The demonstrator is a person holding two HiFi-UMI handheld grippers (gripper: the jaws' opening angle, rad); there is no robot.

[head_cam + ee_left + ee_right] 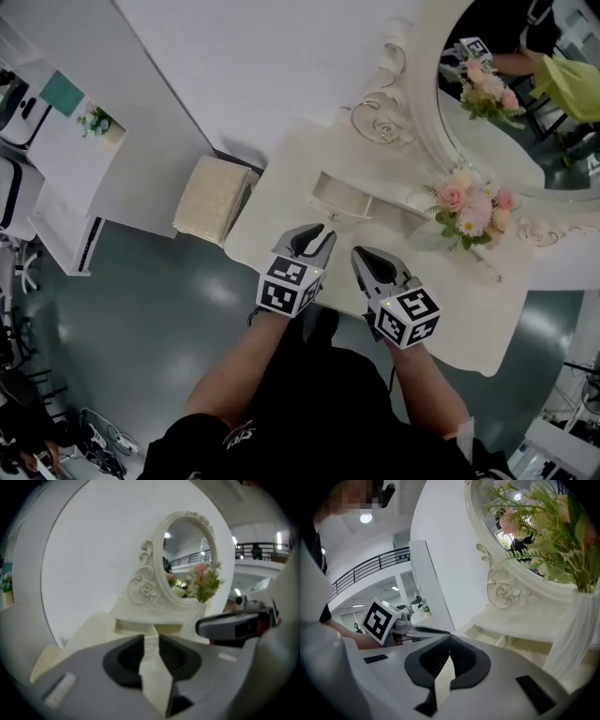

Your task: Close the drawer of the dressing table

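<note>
The white dressing table [281, 202] carries a small drawer [339, 199] that stands pulled out under the oval mirror [525, 141]. The right gripper view shows that drawer [485, 633] open, ahead and to the right. My left gripper [317, 236] hovers over the table's front edge, just short of the drawer, open with nothing between its jaws [149, 639]. My right gripper [366, 255] is beside it, to the right, and its tips meet, so it is shut and empty [449, 641]. Neither gripper touches the drawer.
A glass vase of pink flowers [472, 211] stands on the table right of the drawer, close to the right gripper's side. A beige upholstered stool [214, 199] sits left of the table. A white shelf unit [56, 169] is at far left.
</note>
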